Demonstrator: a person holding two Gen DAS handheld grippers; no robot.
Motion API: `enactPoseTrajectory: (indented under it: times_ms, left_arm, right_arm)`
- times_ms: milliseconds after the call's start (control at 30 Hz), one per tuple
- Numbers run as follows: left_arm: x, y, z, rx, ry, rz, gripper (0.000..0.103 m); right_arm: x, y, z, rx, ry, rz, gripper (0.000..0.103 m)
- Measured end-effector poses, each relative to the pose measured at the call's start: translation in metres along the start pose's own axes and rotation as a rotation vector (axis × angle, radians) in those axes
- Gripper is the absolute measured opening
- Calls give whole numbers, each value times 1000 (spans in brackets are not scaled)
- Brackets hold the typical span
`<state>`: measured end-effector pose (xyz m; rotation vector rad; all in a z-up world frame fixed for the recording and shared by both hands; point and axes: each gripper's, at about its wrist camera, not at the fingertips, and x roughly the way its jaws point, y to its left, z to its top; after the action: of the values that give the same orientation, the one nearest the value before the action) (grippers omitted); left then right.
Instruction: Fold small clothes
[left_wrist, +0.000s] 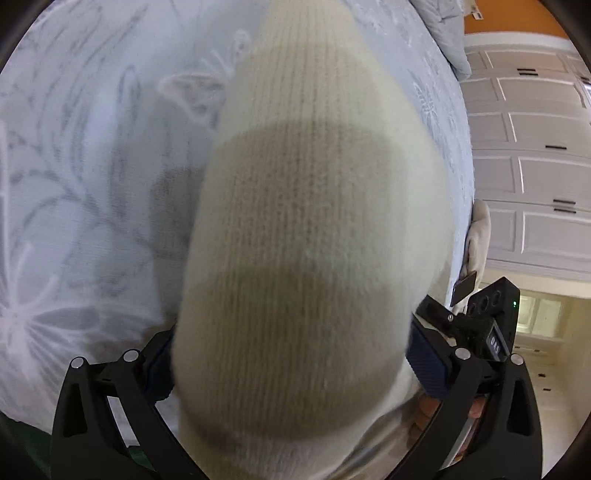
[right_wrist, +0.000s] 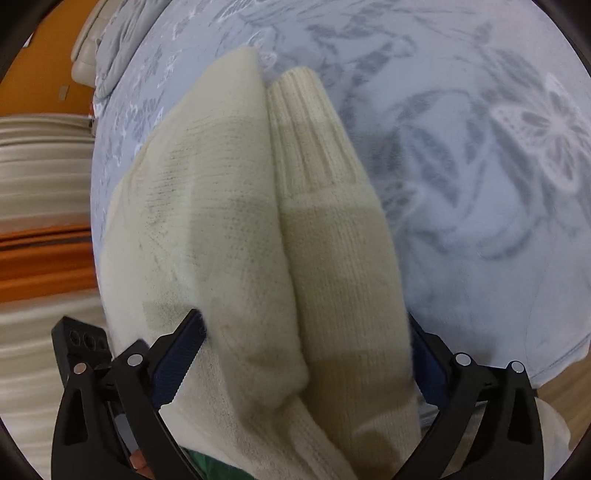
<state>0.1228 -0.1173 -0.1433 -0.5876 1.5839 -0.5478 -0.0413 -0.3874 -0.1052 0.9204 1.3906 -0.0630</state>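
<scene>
Left wrist view: the left gripper (left_wrist: 291, 354) has its fingers spread wide around a cream knit garment (left_wrist: 310, 229) that lies on the floral bedspread (left_wrist: 74, 184). Right wrist view: the right gripper (right_wrist: 306, 354) likewise straddles the garment's folded sleeve (right_wrist: 325, 206), fingers apart on either side.

Soft, even indoor light; no glare. Broad grey shadow bands across cream knit garment (left_wrist: 310, 229); darker shadow patch on floral bedspread (left_wrist: 92, 166) just left of it. Strong fisheye curvature, black vignette at all corners. Knit nearest lens soft and blurred in both views; ribbed cuff (right_wrist: 310, 133) sharper. Motion smear along left edge of right wrist view.
</scene>
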Motion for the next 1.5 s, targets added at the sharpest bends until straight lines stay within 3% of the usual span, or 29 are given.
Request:
enactPoseTrajectory:
  times_ms: [33,67,100,167,200,267,400,567,767,967,1267,1400,1500]
  left_arm:
    - [2,-1,1,-3,13,-4,98]
    - [2,-3,3,-2,23,-1,98]
    - [2,-7,2,9,38,11,94]
    - [-5,-15,1,40,36,52,76]
    - [-11,-21,-2,60,29,63,71]
    - [-27,-30,-8,89,3,60,62]
    - [-77,-68,-28,223,-80,88,61]
    - [-144,-97,-66,350,-143,41,61]
    - [-239,-143,-123,533,-336,-32,62]
    - [-324,-177,-154,692,-552,-112,63]
    - [-434,-183,-180,806,-858,-138,64]
    - [-465,-174,-183,861,-961,-97,66]
    - [-467,-159,-168,863,-984,-71,67]
  right_arm:
    - [1,7,-7,-13,-3,4,98]
    - [0,12,-8,-41,-4,30,86]
    - [6,21,-5,-49,4,71,55]
    - [-4,32,-10,-47,-30,59,41]
    - [-8,38,-12,-57,-46,53,38]
    - [-26,58,-22,-93,-94,45,37]
    - [-71,92,-57,-164,-183,50,36]
    - [-141,124,-113,-253,-314,80,36]
    - [-233,178,-168,-395,-530,136,36]
    - [-306,237,-213,-577,-742,204,36]
    - [-342,331,-247,-791,-917,325,36]
    - [-335,358,-241,-843,-939,356,36]
    - [-312,371,-224,-849,-915,361,36]
